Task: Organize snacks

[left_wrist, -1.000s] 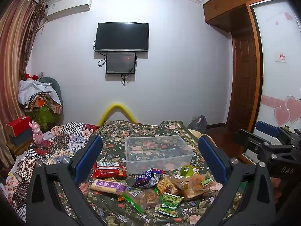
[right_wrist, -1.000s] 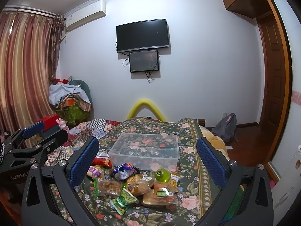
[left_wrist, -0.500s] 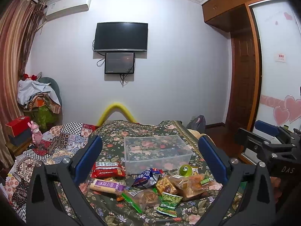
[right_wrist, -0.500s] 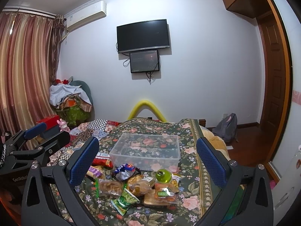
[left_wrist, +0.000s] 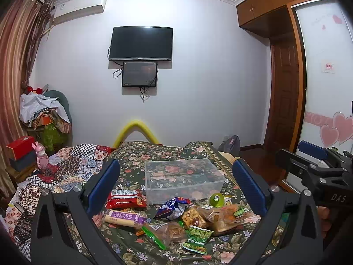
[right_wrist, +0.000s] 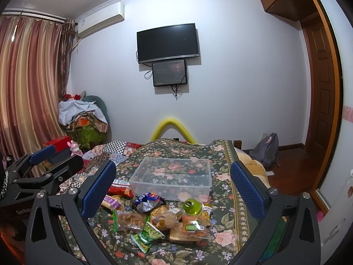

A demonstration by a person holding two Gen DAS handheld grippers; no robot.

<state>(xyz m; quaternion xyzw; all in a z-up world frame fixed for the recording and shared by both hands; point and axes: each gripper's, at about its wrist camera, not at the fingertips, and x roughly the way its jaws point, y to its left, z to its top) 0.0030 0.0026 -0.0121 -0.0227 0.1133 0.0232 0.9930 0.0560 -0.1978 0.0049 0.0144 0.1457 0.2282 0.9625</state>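
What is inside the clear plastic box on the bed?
No snacks show inside the clear plastic box; only the floral bedspread appears through it. All visible snacks lie outside, in front.

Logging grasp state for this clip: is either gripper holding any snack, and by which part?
Nothing is held. The left gripper and right gripper are both open above the snacks.

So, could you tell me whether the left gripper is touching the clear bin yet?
Apart. The left wrist view shows the left gripper open above the snacks, with bedspread visible between its fingers and the clear bin.
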